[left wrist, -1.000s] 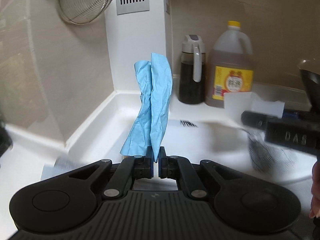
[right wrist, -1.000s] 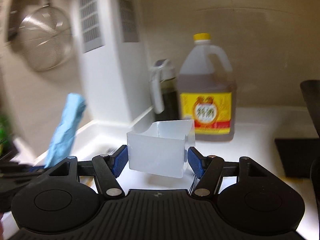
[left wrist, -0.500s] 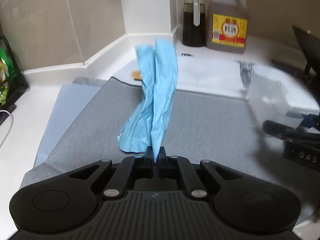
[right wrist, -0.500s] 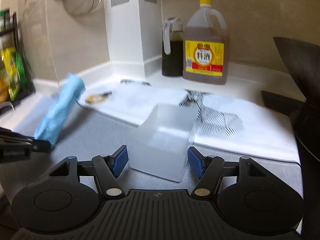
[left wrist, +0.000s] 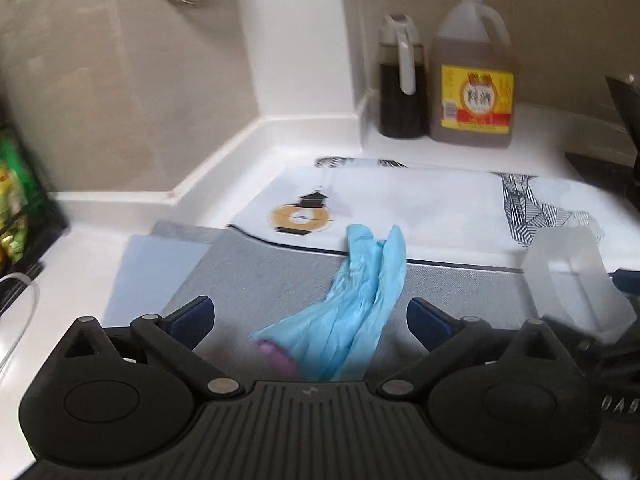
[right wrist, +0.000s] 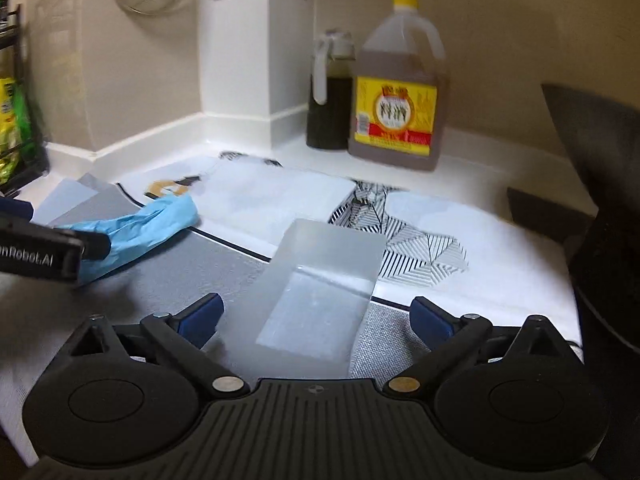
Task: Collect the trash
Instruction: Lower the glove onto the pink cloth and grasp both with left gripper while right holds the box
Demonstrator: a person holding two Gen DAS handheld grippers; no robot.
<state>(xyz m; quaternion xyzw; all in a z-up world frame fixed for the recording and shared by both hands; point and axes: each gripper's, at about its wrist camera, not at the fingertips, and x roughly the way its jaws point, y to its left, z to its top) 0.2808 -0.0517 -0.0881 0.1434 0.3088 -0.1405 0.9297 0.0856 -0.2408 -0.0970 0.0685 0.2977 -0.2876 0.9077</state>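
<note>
A crumpled blue glove point(left wrist: 356, 304) lies on the grey mat point(left wrist: 256, 280), between the wide-open fingers of my left gripper point(left wrist: 310, 316) but not held. It also shows in the right wrist view point(right wrist: 136, 228), beside the left gripper's body point(right wrist: 40, 252). A translucent plastic box point(right wrist: 316, 300) lies tipped on the mat between the open fingers of my right gripper point(right wrist: 316, 318), which do not touch it. The box also shows in the left wrist view point(left wrist: 568, 276). A small purple scrap point(left wrist: 276, 354) lies under the glove's near end.
A patterned white mat point(right wrist: 280, 196) lies behind the grey one. A jug with a yellow label point(right wrist: 400, 100) and a dark bottle point(right wrist: 330, 96) stand at the back wall. A black pan point(right wrist: 600, 200) is at right. A rack with green packets point(left wrist: 16, 196) is at left.
My left gripper opened and let the blue glove drop onto the grey mat. My right gripper opened wider and the plastic box now lies tipped on the mat.
</note>
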